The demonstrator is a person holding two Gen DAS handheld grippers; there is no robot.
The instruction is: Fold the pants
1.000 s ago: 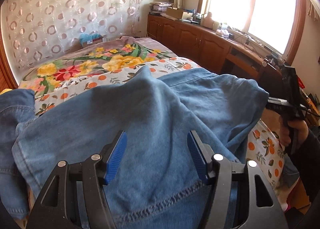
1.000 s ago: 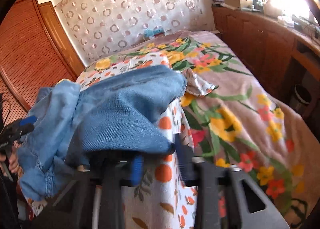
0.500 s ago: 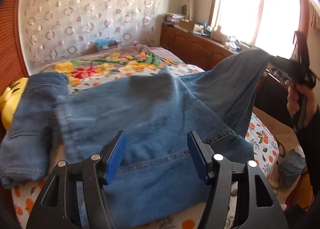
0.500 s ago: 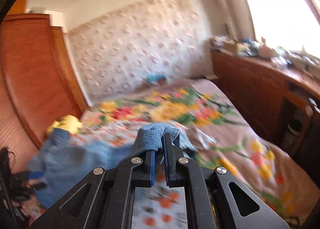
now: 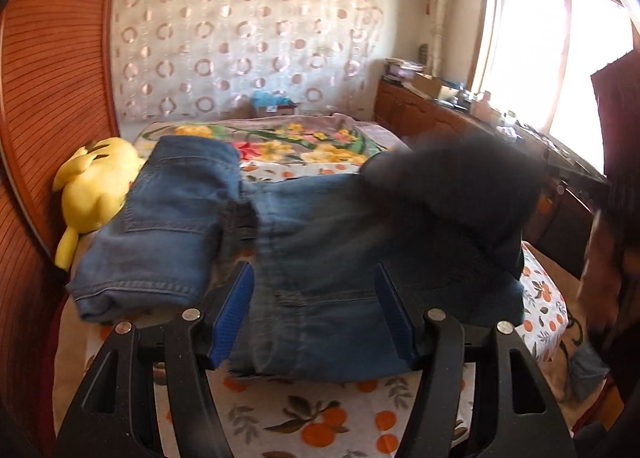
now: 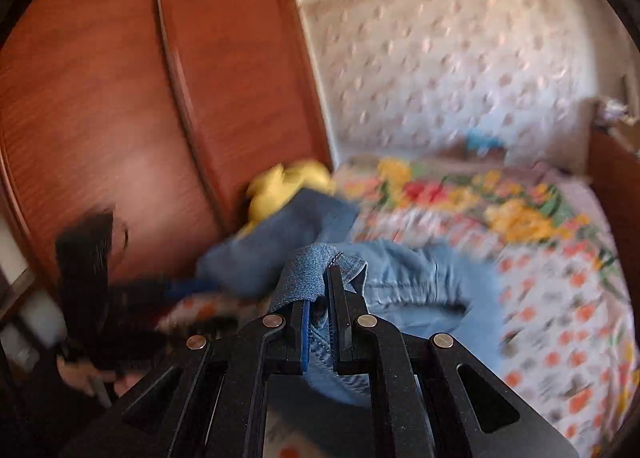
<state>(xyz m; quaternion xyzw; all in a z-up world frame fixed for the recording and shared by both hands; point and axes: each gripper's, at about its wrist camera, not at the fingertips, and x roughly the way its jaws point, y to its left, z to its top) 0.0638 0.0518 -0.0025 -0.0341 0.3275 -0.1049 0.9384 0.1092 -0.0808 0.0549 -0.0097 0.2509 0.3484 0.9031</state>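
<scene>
Denim jeans (image 5: 344, 258) sprawl across the fruit-print bed sheet (image 5: 320, 422). Right tool (image 6: 320, 290) is clenched on a bunched jeans edge, lifting it to carry a fold over. Left tool (image 5: 314, 314) gapes released, straddling the near hem, gripping nothing.
</scene>
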